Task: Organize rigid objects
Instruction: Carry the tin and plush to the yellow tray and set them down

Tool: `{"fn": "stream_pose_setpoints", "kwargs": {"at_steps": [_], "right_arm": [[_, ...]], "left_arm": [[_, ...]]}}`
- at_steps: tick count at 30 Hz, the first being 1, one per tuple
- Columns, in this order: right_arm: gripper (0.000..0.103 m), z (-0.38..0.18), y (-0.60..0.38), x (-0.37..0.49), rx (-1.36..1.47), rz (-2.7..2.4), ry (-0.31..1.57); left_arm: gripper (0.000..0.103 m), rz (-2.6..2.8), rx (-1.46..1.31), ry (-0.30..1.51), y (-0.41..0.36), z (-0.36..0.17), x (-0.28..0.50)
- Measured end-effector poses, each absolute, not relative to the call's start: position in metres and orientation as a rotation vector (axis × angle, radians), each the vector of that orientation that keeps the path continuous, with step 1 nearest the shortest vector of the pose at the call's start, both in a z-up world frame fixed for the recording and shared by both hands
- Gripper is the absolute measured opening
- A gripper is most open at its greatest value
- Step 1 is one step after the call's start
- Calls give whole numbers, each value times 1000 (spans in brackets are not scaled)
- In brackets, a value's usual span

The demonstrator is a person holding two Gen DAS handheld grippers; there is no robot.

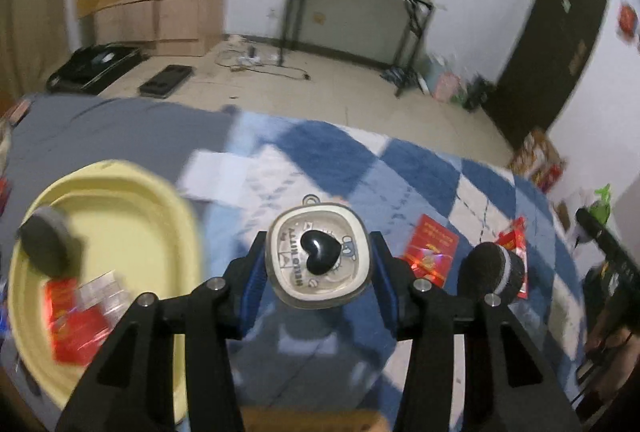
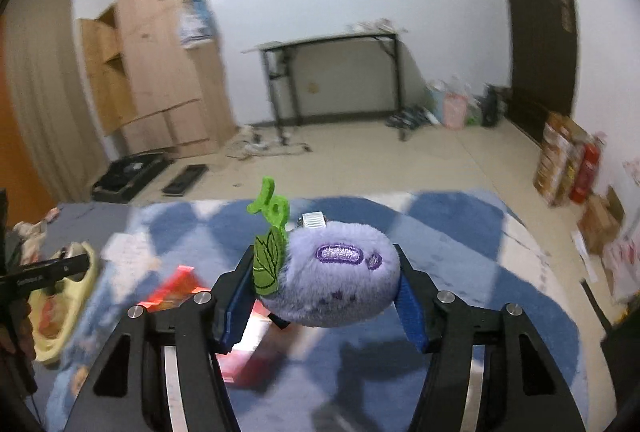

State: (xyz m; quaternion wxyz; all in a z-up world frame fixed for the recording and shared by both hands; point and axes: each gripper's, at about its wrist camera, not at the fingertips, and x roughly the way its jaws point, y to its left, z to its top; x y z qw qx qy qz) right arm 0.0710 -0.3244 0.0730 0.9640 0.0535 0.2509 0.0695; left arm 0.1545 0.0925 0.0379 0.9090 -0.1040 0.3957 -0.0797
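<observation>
A big blanket (image 1: 420, 168) with blue and white squares covers the surface where the work is done, and a grey sheet (image 1: 100, 128) lies at its left part. Behind it I see the pale floor, a wooden cupboard (image 2: 160, 64) against the wall, a black-framed table (image 2: 332, 44) and a dark door (image 1: 560, 32).

On the left side of the blanket stands a yellow oval basin (image 1: 132, 216). Inside it there are a red packet (image 1: 76, 324) and something clear and shiny, which is too blurred to name. A dark round disc (image 1: 44, 246) shows over the left rim of the basin; I cannot tell if it touches the rim.

The right gripper (image 2: 326, 284) holds a purple plush toy (image 2: 340, 280) with a green leaf (image 2: 267, 264) between its blue pads (image 2: 234, 312). The pads press on both sides of the toy, and it is lifted above the blanket.

The left gripper (image 1: 318, 268) is clamped on a small rounded-square case (image 1: 318, 252) with a black heart (image 1: 318, 252) in the middle and "Hello Kitty" printed on it. The case is raised over the blanket, to the right of the basin.

On the blanket to the right lie a red envelope (image 1: 432, 248) and, near it, a black foam-tipped microphone (image 1: 490, 272).
</observation>
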Motion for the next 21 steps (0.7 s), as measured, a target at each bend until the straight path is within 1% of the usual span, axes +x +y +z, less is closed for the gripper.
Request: {"fn": "stream_pose_setpoints", "kwargs": {"at_steps": [6, 12, 16, 21], "right_arm": [[61, 87, -204, 58, 85, 390, 546], [61, 72, -82, 69, 18, 584, 631], [61, 56, -24, 90, -16, 631, 692], [61, 26, 27, 125, -110, 643, 762]], "left_arm": [[50, -11, -206, 802, 182, 49, 109], [50, 89, -201, 850, 256, 27, 94], [50, 106, -214, 892, 279, -2, 94], [50, 89, -229, 933, 282, -39, 102]]}}
